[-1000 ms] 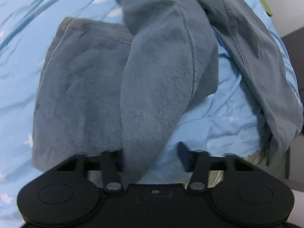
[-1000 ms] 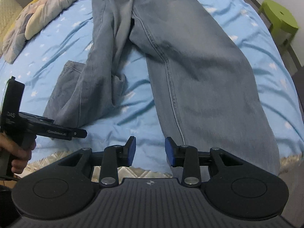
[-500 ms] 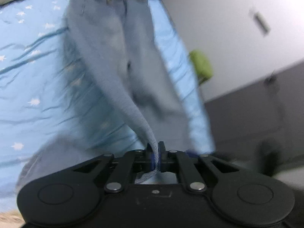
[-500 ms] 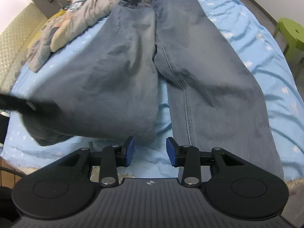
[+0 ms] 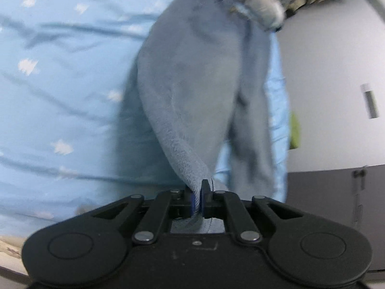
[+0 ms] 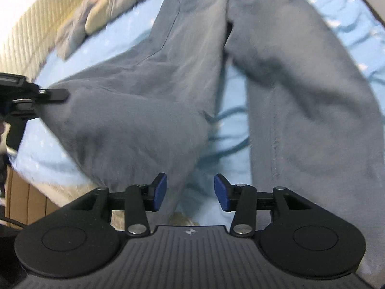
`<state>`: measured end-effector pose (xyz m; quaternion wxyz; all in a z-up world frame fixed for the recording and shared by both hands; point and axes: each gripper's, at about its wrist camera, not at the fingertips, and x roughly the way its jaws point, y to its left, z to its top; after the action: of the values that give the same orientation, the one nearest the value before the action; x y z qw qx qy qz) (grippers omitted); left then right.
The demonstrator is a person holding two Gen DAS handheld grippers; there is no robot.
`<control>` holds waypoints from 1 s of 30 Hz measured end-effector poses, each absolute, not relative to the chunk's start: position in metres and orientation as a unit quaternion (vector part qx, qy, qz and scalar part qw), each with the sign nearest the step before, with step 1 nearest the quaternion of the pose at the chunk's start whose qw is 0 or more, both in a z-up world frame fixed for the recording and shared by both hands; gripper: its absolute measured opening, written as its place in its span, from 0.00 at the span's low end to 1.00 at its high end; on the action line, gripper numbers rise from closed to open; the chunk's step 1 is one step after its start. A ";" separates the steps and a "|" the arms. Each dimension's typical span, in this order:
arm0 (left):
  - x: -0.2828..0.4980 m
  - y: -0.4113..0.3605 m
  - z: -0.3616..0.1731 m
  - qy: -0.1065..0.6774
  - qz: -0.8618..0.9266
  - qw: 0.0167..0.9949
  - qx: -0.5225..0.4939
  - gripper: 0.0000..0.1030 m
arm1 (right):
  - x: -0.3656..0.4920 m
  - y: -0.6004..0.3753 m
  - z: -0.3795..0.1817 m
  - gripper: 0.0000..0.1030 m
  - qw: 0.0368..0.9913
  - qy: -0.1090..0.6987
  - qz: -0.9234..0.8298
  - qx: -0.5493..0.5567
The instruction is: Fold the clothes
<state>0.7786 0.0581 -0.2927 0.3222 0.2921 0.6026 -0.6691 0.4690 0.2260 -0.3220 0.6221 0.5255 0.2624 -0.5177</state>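
Jeans [image 6: 300,91] lie on a bed with a light blue star-print sheet [image 5: 60,84], waistband toward the far end by a rumpled grey blanket [image 6: 96,16], legs running down to the near edge. Right-side leg lies flat along the right edge of the bed. Other leg [image 6: 134,120] is lifted and pulled out toward the left edge, cloth hanging in a slack fold above the sheet.

Left gripper [image 5: 197,198] is clamped tight on the hem of that lifted leg, denim edge pinched between the blue pads and poking out behind them; leg stretches away from it up the bed. In the right wrist view the same gripper [image 6: 55,95] shows at the left, tip buried in the cloth.

Right gripper [image 6: 190,190] hangs over the near edge of the bed between the two legs, jaws have just been opening, now moderately apart, nothing between the pads, not touching cloth.

Green stool [image 5: 294,132] beside the bed's right edge, blurred
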 end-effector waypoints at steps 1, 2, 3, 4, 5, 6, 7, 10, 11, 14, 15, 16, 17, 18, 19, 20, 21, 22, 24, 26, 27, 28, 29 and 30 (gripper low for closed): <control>0.781 0.057 -0.302 0.599 -0.668 0.324 0.301 0.06 | 0.475 0.225 -0.327 0.49 0.622 0.266 -0.514 0.528; 0.783 0.055 -0.310 0.593 -0.666 0.328 0.311 0.06 | 0.481 0.223 -0.333 0.50 0.622 0.269 -0.511 0.529; 0.787 0.053 -0.318 0.589 -0.664 0.331 0.320 0.07 | 0.488 0.222 -0.338 0.52 0.622 0.272 -0.508 0.531; 0.790 0.051 -0.323 0.586 -0.666 0.327 0.326 0.07 | 0.494 0.221 -0.343 0.53 0.617 0.276 -0.510 0.533; 0.792 0.049 -0.328 0.584 -0.669 0.321 0.330 0.13 | 0.499 0.220 -0.348 0.54 0.609 0.278 -0.512 0.537; 0.794 0.047 -0.331 0.583 -0.671 0.316 0.333 0.21 | 0.503 0.220 -0.353 0.54 0.601 0.278 -0.514 0.545; 0.798 0.047 -0.335 0.583 -0.672 0.312 0.334 0.26 | 0.506 0.220 -0.356 0.54 0.593 0.275 -0.515 0.555; 0.815 0.050 -0.348 0.591 -0.671 0.299 0.335 0.40 | 0.514 0.227 -0.361 0.57 0.583 0.263 -0.512 0.573; 0.819 0.051 -0.353 0.591 -0.670 0.295 0.339 0.42 | 0.517 0.230 -0.363 0.58 0.580 0.263 -0.511 0.577; 0.834 0.061 -0.356 0.597 -0.664 0.285 0.348 0.45 | 0.528 0.239 -0.376 0.58 0.557 0.271 -0.503 0.604; 0.838 0.065 -0.358 0.601 -0.663 0.279 0.348 0.47 | 0.531 0.242 -0.382 0.58 0.547 0.271 -0.497 0.617; 0.842 0.069 -0.361 0.606 -0.661 0.273 0.348 0.48 | 0.533 0.244 -0.386 0.58 0.539 0.269 -0.491 0.629; 0.844 0.072 -0.362 0.609 -0.661 0.267 0.349 0.50 | 0.536 0.246 -0.391 0.58 0.532 0.266 -0.484 0.642; 0.847 0.075 -0.361 0.610 -0.661 0.260 0.350 0.51 | 0.539 0.248 -0.395 0.58 0.526 0.263 -0.479 0.652; 0.849 0.078 -0.361 0.612 -0.662 0.254 0.351 0.51 | 0.542 0.250 -0.398 0.58 0.521 0.261 -0.475 0.660; 0.850 0.081 -0.361 0.613 -0.663 0.248 0.352 0.52 | 0.546 0.252 -0.402 0.58 0.517 0.260 -0.471 0.666; 0.851 0.083 -0.360 0.612 -0.665 0.242 0.354 0.52 | 0.549 0.254 -0.405 0.58 0.515 0.257 -0.469 0.670; 0.851 0.085 -0.361 0.610 -0.667 0.236 0.356 0.53 | 0.551 0.254 -0.407 0.58 0.514 0.255 -0.470 0.671; 0.852 0.090 -0.362 0.605 -0.671 0.227 0.363 0.54 | 0.550 0.253 -0.410 0.57 0.511 0.250 -0.473 0.673; 0.849 0.093 -0.358 0.590 -0.678 0.221 0.379 0.54 | 0.547 0.254 -0.406 0.32 0.513 0.241 -0.475 0.673; 0.848 0.096 -0.355 0.578 -0.684 0.217 0.389 0.54 | 0.544 0.257 -0.402 0.27 0.516 0.239 -0.477 0.670; 0.847 0.098 -0.352 0.566 -0.691 0.212 0.397 0.54 | 0.541 0.260 -0.397 0.20 0.519 0.237 -0.479 0.667; 0.846 0.101 -0.350 0.559 -0.694 0.208 0.402 0.54 | 0.539 0.261 -0.389 0.14 0.523 0.238 -0.480 0.663; 0.846 0.103 -0.350 0.559 -0.694 0.205 0.405 0.55 | 0.536 0.262 -0.381 0.13 0.528 0.240 -0.482 0.657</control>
<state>0.8462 0.1028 -0.3499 0.2054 0.4050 0.5586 -0.6941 0.5359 0.2623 -0.3809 0.5277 0.6572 0.2395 -0.4820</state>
